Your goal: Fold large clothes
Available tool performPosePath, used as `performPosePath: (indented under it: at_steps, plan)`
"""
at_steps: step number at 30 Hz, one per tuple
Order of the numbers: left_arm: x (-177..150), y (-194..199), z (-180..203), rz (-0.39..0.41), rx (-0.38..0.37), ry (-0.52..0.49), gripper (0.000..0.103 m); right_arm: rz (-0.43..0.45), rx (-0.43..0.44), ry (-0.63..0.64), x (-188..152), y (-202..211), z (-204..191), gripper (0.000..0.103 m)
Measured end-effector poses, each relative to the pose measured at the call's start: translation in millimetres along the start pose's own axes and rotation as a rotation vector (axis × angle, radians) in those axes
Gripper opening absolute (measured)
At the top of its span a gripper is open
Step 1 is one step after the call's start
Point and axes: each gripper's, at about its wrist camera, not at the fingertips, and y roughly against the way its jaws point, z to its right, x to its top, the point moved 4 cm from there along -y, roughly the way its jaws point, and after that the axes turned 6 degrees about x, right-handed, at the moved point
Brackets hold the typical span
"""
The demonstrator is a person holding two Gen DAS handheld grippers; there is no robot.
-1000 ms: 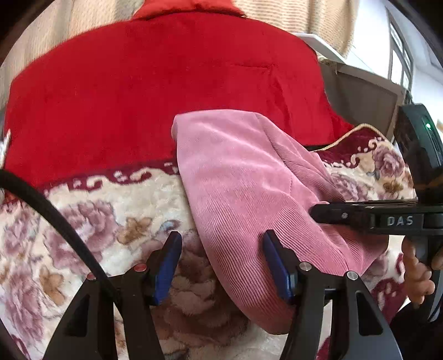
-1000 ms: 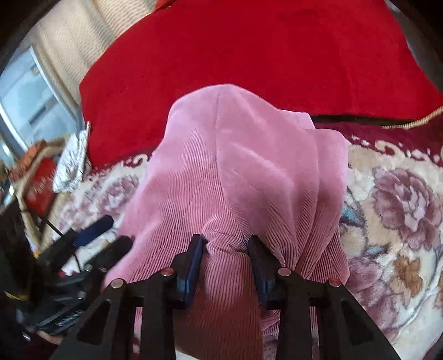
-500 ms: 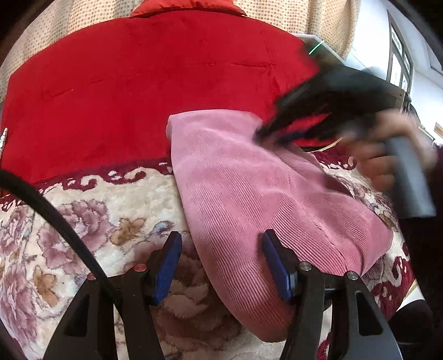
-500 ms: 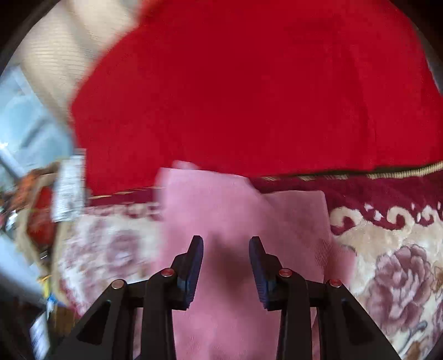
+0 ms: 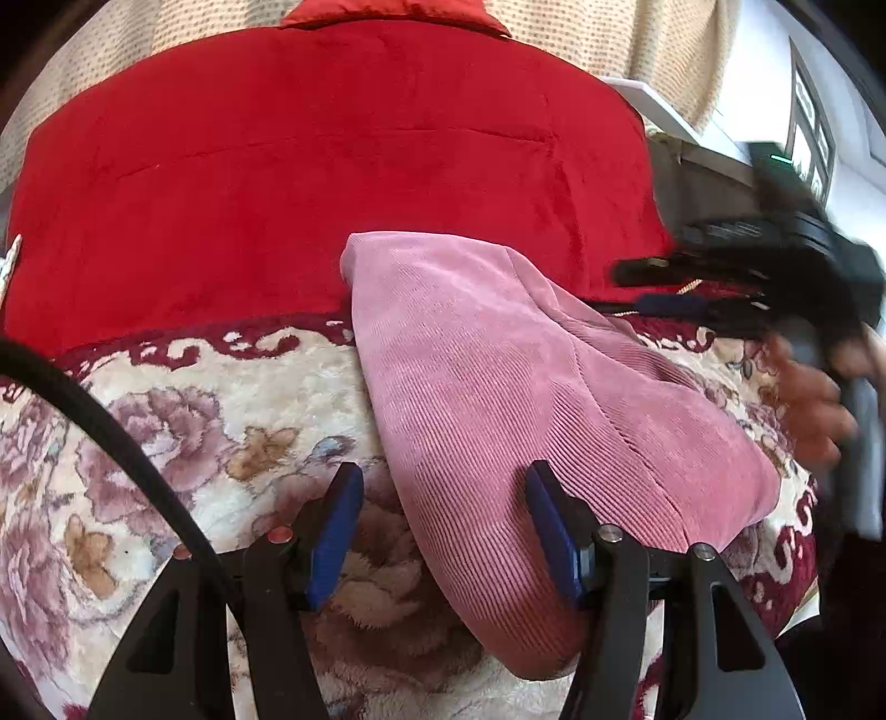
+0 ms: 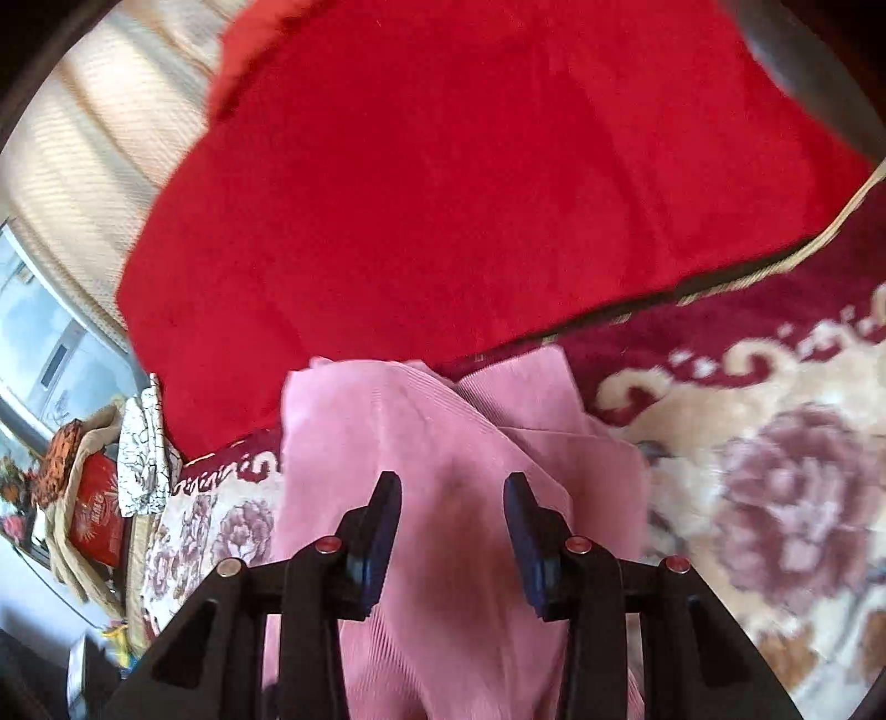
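Pink corduroy garment (image 5: 498, 399): ribbed fabric, folded into a long narrow bundle, layered edges showing at one end, lying flat on the floral blanket (image 5: 194, 421), far end against the red cover (image 5: 332, 155).

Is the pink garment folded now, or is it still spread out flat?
Folded. The pink garment lies as a narrow doubled bundle on the floral blanket, with stacked layers showing at its far end.

I am in a home, a bedroom by the look: a plush floral blanket (image 5: 221, 399) with a red blanket (image 5: 332, 166) at my twelve o'clock, beige curtains (image 5: 637, 39) behind it, a window (image 5: 811, 144) at two o'clock, household clutter (image 6: 83, 487) at nine
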Motion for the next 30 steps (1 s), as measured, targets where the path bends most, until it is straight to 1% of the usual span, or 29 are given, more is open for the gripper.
performPosePath:
  at_steps: [3, 5, 7, 8, 9, 10, 11, 12, 13, 14, 16, 19, 22, 24, 26, 28, 29, 30]
  plan:
    - [1, 7, -1, 0.018, 0.014, 0.004, 0.063, 0.017, 0.047, 0.003, -20, 22, -9, 0.043]
    - [3, 16, -2, 0.050, 0.027, 0.006, 0.068, 0.010, 0.053, -0.006, -40, 30, -10, 0.043]
    - [5, 28, -7, 0.099, 0.039, 0.028, 0.072, -0.025, 0.005, -0.001, -65, 26, -7, 0.043]
    - [6, 32, -9, 0.116, 0.043, 0.039, 0.077, -0.043, -0.021, 0.009, -73, 21, -5, 0.043]
    - [5, 32, -12, 0.121, 0.053, 0.046, 0.079, -0.061, -0.050, 0.019, -82, 15, -2, 0.043]
    - [3, 28, -14, 0.101, 0.076, 0.043, 0.080, -0.069, -0.060, 0.020, -87, 9, 3, 0.044]
    - [-1, 18, -14, 0.053, 0.099, 0.026, 0.080, -0.066, -0.062, 0.012, -89, 6, 8, 0.044]
    - [-5, 7, -13, 0.009, 0.102, 0.013, 0.080, -0.063, -0.059, 0.005, -89, 7, 10, 0.044]
    - [-9, 1, -14, -0.006, 0.108, 0.024, 0.080, -0.062, -0.055, 0.004, -87, 6, 11, 0.046]
    - [-9, 1, -15, 0.000, 0.101, 0.040, 0.080, -0.062, -0.056, 0.008, -87, 6, 11, 0.048]
    - [-7, 1, -15, -0.006, 0.096, 0.034, 0.080, -0.052, -0.063, 0.008, -85, 7, 12, 0.049]
    - [-6, 7, -14, 0.017, 0.116, 0.024, 0.080, -0.034, -0.055, 0.005, -83, 13, 9, 0.050]
    - [0, 21, -13, 0.079, 0.133, 0.003, 0.080, 0.016, -0.053, 0.033, -78, 28, 4, 0.050]
    - [3, 29, -18, 0.114, 0.137, 0.027, 0.080, 0.071, -0.043, 0.059, -75, 45, -2, 0.050]
    - [6, 29, -23, 0.124, 0.133, 0.062, 0.081, 0.125, -0.016, 0.078, -72, 60, -9, 0.050]
    - [5, 20, -23, 0.085, 0.138, 0.072, 0.083, 0.150, -0.012, 0.089, -71, 65, -13, 0.050]
    - [1, 8, -19, 0.036, 0.140, 0.063, 0.084, 0.133, -0.023, 0.098, -73, 61, -12, 0.051]
    - [-2, 1, -16, 0.006, 0.144, 0.054, 0.084, 0.093, -0.037, 0.105, -76, 50, -12, 0.053]
